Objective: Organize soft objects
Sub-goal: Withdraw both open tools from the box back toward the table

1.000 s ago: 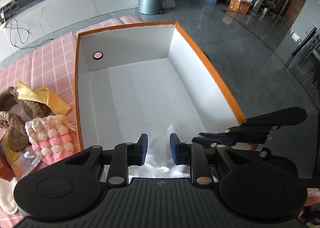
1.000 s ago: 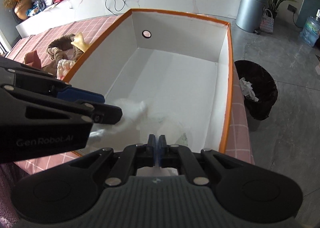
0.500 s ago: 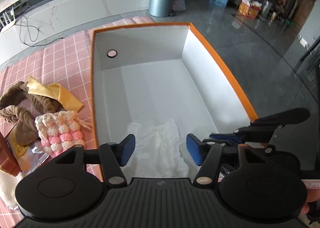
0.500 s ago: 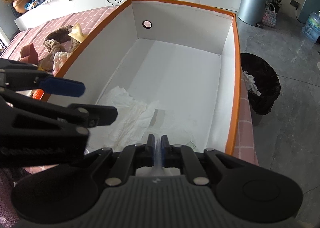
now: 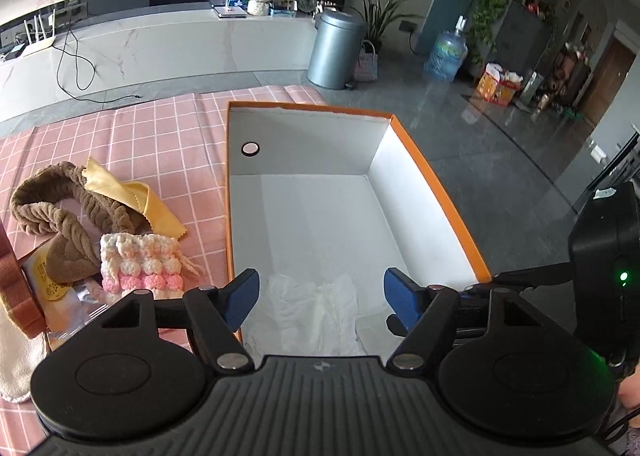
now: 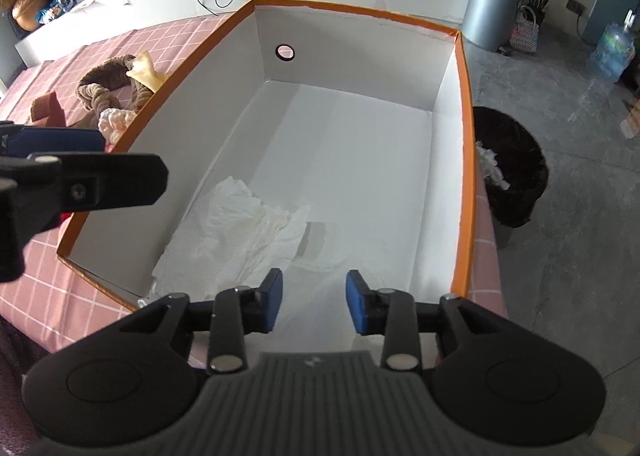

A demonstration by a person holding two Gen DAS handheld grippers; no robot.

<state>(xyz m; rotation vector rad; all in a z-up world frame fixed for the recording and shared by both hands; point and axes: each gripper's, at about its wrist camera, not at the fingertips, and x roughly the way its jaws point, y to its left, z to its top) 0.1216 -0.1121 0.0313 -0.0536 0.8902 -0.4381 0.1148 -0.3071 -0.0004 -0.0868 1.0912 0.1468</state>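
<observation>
White crumpled cloth [image 6: 248, 228] lies on the floor of the orange-edged box [image 6: 464, 160], at its near end, and this is the only soft thing stowed so far. Both grippers hang over that end with nothing between their blue pads: the left gripper [image 5: 320, 298] has just been opening and stands wide apart, and the right gripper [image 6: 314, 302] has just been opening too, to a narrower gap, the cloth lying loose below both. Most of the work looks to be ahead, since a pile waits on the pink checked bench [image 5: 160, 144] just beside the box: a brown knotted headband [image 5: 60, 208], a yellow cloth [image 5: 132, 200] and a pink-and-white crocheted pouch [image 5: 140, 260]. The left wrist view shows this pile in full, plus some foil packets and a pale cloth at the frame's edge, which the box wall largely hides in the right wrist view. The right wrist view alone shows the cloth's full spread and a black bin [image 6: 516, 176] on the floor beyond the box.
</observation>
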